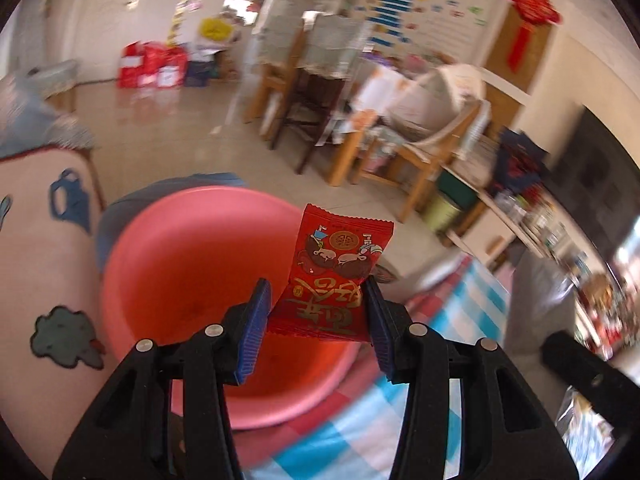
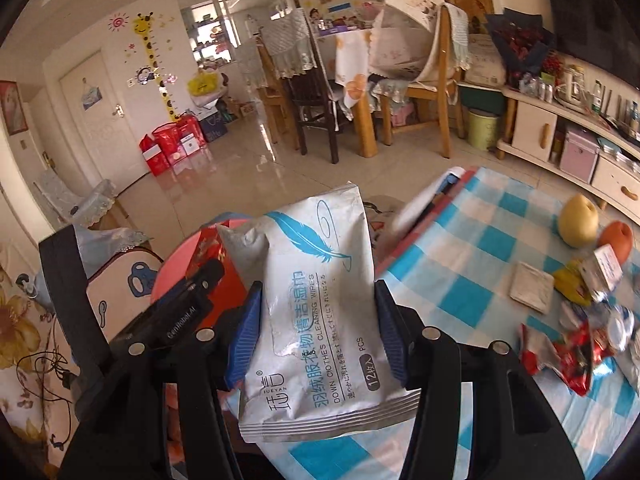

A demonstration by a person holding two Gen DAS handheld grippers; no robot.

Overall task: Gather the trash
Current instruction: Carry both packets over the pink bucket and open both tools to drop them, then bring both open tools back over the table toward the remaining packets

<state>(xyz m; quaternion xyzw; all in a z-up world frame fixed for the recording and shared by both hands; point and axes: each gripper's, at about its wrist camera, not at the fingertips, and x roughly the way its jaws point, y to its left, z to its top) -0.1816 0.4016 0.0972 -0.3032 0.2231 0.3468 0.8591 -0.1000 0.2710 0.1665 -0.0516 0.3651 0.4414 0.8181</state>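
Cluttered living room, checkered tablecloth (image 2: 472, 240) – left gripper (image 1: 318, 312) clamped on a red snack wrapper (image 1: 336, 276) right over the pink basin (image 1: 192, 264), right gripper (image 2: 316, 332) pinching a wipes pack (image 2: 316, 304) near it – next up's probably letting both drop in.

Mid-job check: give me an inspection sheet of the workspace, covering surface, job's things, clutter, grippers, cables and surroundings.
Surface: blue-and-white checked tablecloth, red-edged.
Job's things: red snack wrapper and white wet-wipes pack, both held; pink basin beyond the table edge, under the red wrapper.
Clutter: wrapper pile, white packet, pear, orange fruit.
Grippers: left gripper shut on the red wrapper; right gripper shut on the wipes pack.
Cables: black cord on the floral fabric at left.
Surroundings: dining chairs, draped table, white cabinet, tiled floor.
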